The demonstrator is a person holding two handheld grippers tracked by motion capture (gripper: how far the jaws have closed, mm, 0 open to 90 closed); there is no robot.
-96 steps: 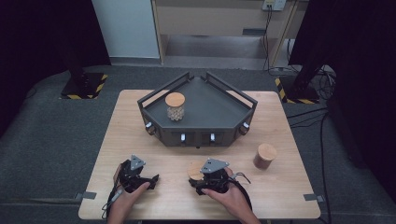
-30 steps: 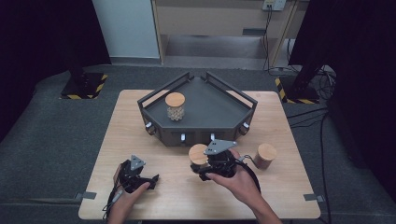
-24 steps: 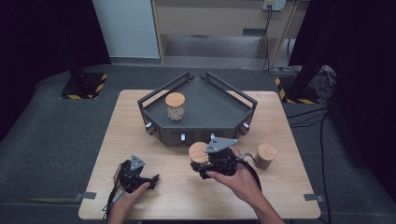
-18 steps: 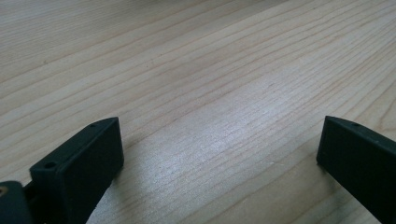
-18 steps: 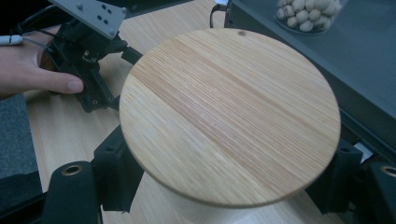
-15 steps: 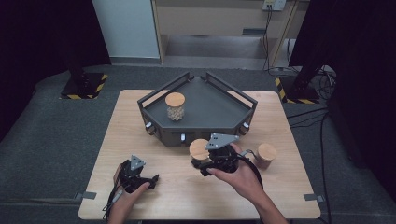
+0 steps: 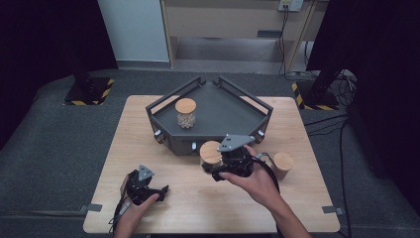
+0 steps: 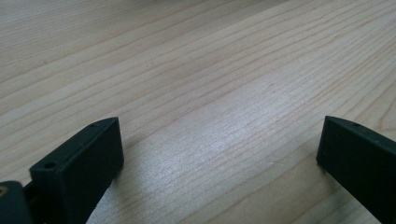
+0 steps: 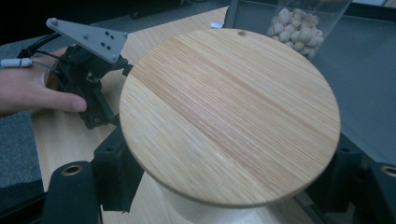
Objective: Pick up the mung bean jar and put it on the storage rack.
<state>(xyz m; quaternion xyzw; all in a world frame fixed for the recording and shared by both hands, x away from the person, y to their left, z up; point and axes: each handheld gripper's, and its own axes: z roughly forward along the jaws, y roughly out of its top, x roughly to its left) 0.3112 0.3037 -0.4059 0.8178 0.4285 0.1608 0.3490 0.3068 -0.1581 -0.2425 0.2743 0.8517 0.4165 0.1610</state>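
1. Right gripper view: my right gripper's (image 9: 224, 196) jaws clamp the jar (image 9: 229, 116) under its wooden lid.
2. At 12 o'clock stands the tray (image 7: 237, 130) front wall.
3. Bare counter (image 7: 198, 198) lies at 6 o'clock.
4. My left gripper's (image 7: 161, 191) jaws stand apart, empty.

Three jars (image 7: 185, 113) (image 7: 211, 153) (image 7: 283, 164); one tray (image 7: 233, 111); two tools (image 7: 148, 191) (image 7: 210, 171).

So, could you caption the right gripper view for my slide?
Right gripper clamps a wooden-lidded jar beside the grey tray.
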